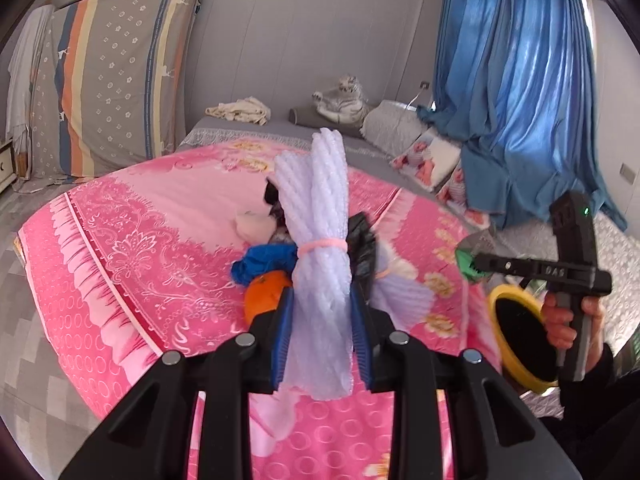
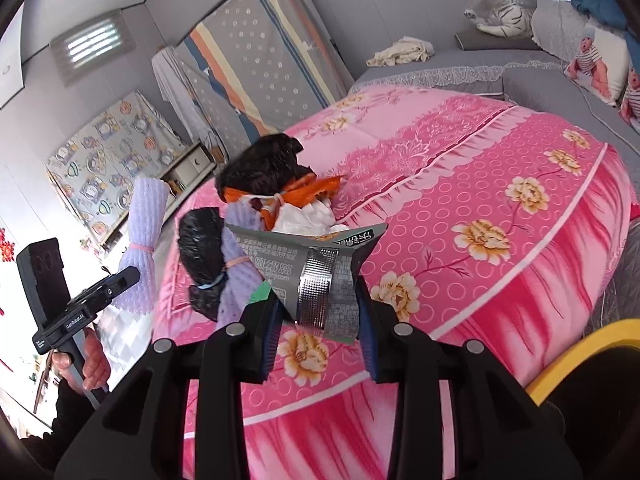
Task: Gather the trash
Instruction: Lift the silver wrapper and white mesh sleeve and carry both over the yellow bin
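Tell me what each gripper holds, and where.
Left gripper clamps the white foam-net bundle near its lower end. Right gripper clamps the grey snack wrapper at its crumpled silver end.

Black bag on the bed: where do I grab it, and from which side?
Grip the black bag at its cinched neck, where the blue band narrows it, coming down from above. Its left side in the right wrist view is bare quilt; the foam bundle lies against its right.

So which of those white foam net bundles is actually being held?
The foam net bundle tied with a pink band, clamped upright in the left tool. The other bundle lies on the pink bedspread beside a black bag.
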